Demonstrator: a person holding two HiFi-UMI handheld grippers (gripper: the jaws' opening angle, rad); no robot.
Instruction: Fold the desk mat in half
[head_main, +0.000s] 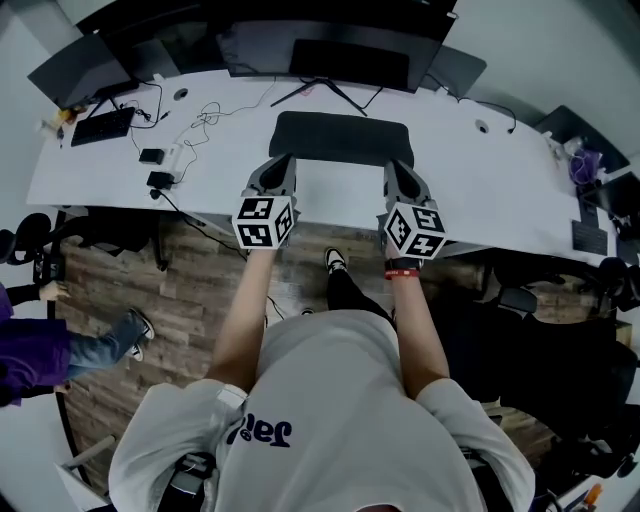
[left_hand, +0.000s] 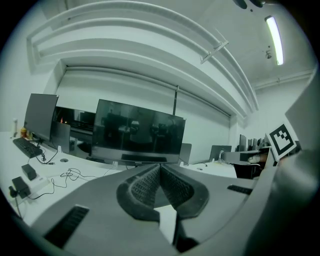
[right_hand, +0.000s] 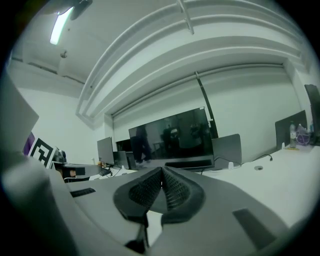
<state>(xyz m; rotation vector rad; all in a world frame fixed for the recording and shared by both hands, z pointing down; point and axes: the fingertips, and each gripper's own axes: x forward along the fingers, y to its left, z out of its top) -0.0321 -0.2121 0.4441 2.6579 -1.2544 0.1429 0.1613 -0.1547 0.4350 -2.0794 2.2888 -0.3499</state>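
A dark desk mat (head_main: 340, 138) lies flat on the white desk (head_main: 500, 180), in front of the monitor. My left gripper (head_main: 281, 163) reaches over the desk's near edge, its tip at the mat's near left corner. By the near right corner sits my right gripper (head_main: 399, 168). In the left gripper view the left gripper (left_hand: 160, 166) has its ribbed pads meeting at the tip with nothing between them. The right gripper (right_hand: 161, 170) looks the same in its own view: shut and empty. Neither gripper view shows the mat.
A wide monitor (head_main: 335, 45) stands behind the mat on a splayed foot. A keyboard (head_main: 103, 126), loose cables and power adapters (head_main: 160, 158) lie at the desk's left. Office chairs (head_main: 30, 240) flank the desk, and a seated person's leg (head_main: 95, 345) shows at left.
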